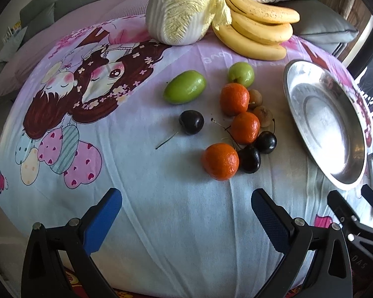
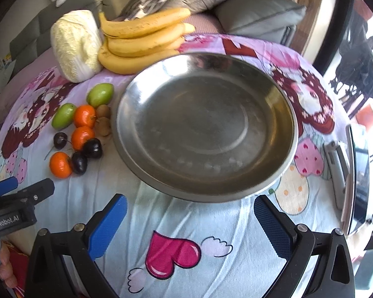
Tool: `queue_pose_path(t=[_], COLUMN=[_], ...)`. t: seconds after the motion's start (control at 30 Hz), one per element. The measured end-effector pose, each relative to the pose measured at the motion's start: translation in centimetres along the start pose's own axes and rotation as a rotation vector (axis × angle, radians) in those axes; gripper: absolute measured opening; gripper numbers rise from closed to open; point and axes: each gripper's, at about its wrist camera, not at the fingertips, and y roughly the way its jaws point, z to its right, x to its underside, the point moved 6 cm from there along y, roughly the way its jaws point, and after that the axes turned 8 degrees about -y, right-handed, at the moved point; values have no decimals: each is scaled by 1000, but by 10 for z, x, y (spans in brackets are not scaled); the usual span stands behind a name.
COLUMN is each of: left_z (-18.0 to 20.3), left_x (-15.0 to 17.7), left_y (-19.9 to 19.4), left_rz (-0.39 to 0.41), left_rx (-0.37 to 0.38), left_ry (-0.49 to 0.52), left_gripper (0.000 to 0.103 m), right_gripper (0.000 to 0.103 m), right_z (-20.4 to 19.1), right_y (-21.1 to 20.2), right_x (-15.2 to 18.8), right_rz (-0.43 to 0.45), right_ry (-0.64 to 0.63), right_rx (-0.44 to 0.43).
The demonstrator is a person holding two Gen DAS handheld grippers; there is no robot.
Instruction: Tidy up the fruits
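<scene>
Loose fruit lies on the cartoon-print cloth: three oranges, the nearest one (image 1: 220, 161) by two dark cherries (image 1: 249, 159), a lone cherry (image 1: 191, 122), two green fruits (image 1: 185, 90) and small brown fruits (image 1: 263, 116). The same pile (image 2: 79, 134) shows left in the right wrist view. An empty steel plate (image 1: 325, 129) (image 2: 206, 129) sits to its right. My left gripper (image 1: 186, 203) hovers open short of the nearest orange. My right gripper (image 2: 190, 208) is open just before the plate's near rim.
A bunch of bananas (image 1: 258, 24) (image 2: 141, 39) and a napa cabbage (image 1: 184, 7) (image 2: 74, 44) lie at the far side. Grey cushions (image 2: 256, 15) sit behind. A phone on a stand (image 2: 353, 178) is at the right edge. A hand (image 2: 6, 270) shows bottom left.
</scene>
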Motion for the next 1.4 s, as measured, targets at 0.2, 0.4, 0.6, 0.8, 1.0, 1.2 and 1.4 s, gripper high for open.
queue_pose_path(t=[0.2, 0.4, 0.6, 0.8, 1.0, 1.2, 1.4], left_z=[-14, -34, -37, -23, -4, 9, 15], left_x=[-9, -25, -34, -38, -42, -43, -46], left_y=[-3, -7, 3, 14, 27, 47, 52], left_rz=[-26, -26, -70, -117, -151, -199, -212], left_rx=[47, 50, 105, 169, 200, 219, 243], left_ry=[-23, -58, -102, -118, -107, -114, -120], left_gripper=[103, 103, 102, 101, 94, 87, 73], right_gripper=[103, 103, 88, 68, 61, 55, 55], right_z=[-13, -43, -81, -106, -112, -109, -107], right_y=[-10, -20, -12, 7, 23, 30, 34], right_x=[-9, -29, -37, -35, -33, -30, -29], right_rz=[33, 79, 56, -8, -49, -70, -83], right_ry=[-36, -94, -159, -187, -205, -190, -186], right_rx=[-20, -71, -172, -243, -250, -261, -266])
